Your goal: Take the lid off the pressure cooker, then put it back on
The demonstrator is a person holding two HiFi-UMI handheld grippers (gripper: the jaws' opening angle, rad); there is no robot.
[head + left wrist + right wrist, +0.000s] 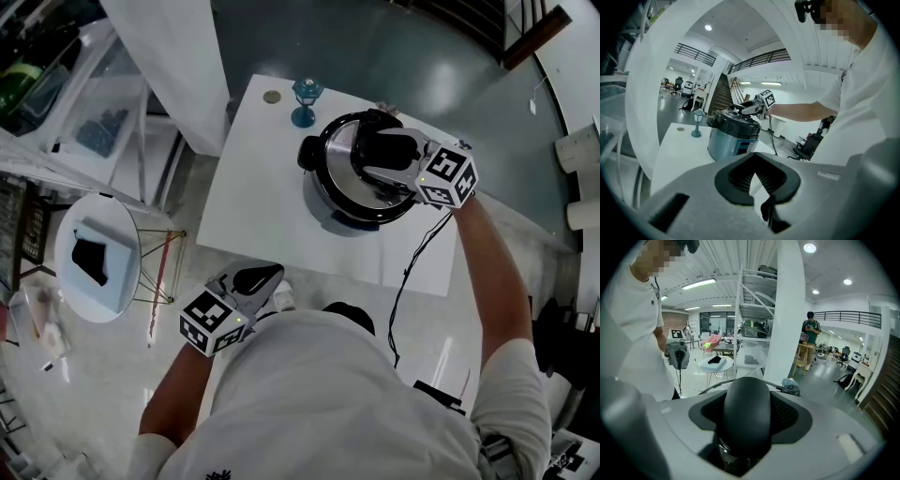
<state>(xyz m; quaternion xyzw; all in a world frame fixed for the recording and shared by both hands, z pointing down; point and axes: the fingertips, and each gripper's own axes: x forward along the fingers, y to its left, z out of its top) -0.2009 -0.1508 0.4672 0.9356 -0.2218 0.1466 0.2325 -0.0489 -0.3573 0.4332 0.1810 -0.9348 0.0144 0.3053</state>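
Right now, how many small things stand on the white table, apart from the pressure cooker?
2. A blue lamp figurine stands at the far edge of the table, left of the pressure cooker; a small round disc lies just left of it. The cooker may hide others.

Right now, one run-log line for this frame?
right gripper: jaws closed on lid handle | lid: on pressure cooker | left gripper: off table, jaws together, empty
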